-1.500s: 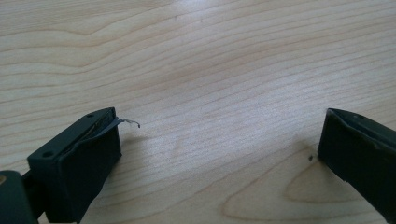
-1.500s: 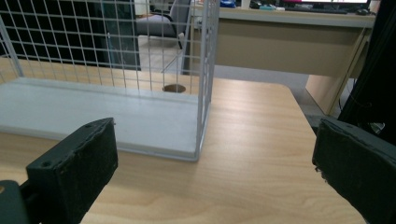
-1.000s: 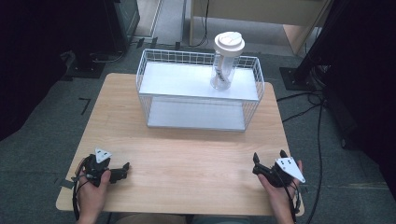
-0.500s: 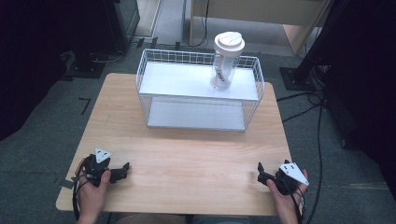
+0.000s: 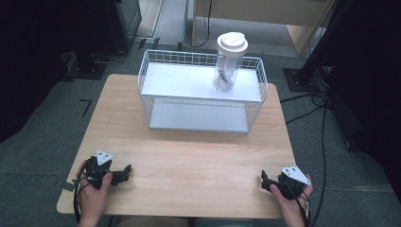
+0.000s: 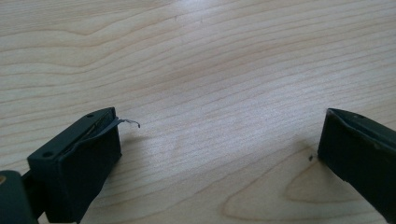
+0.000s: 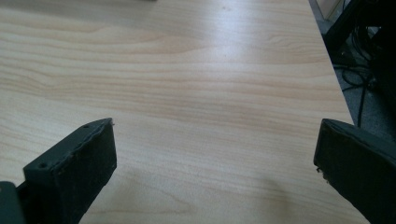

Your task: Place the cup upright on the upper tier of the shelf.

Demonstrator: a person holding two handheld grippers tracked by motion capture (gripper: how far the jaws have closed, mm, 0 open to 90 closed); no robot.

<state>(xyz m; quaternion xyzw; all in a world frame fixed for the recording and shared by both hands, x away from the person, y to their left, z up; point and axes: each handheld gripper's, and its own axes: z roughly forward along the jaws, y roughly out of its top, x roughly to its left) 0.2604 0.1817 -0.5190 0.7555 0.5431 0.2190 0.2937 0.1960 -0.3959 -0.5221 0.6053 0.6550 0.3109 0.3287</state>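
While both grippers are resting empty at the table's (image 5: 189, 156) near edge, left gripper (image 5: 124, 171) and right gripper (image 5: 265, 182) are gaping; shaker bottle (image 5: 228, 61) is standing upright atop wire rack (image 5: 151, 75), well apart. Judgement: work idling; next move calls for a long forward reach.

Item: clear shaker bottle (image 5: 228, 62) with white lid.
Pose: upright, lid closed.
Location: upper centre of the high view, on the top shelf of the white wire rack (image 5: 150, 78), toward its right end.
Contact: untouched, well apart from both hand-held grippers.
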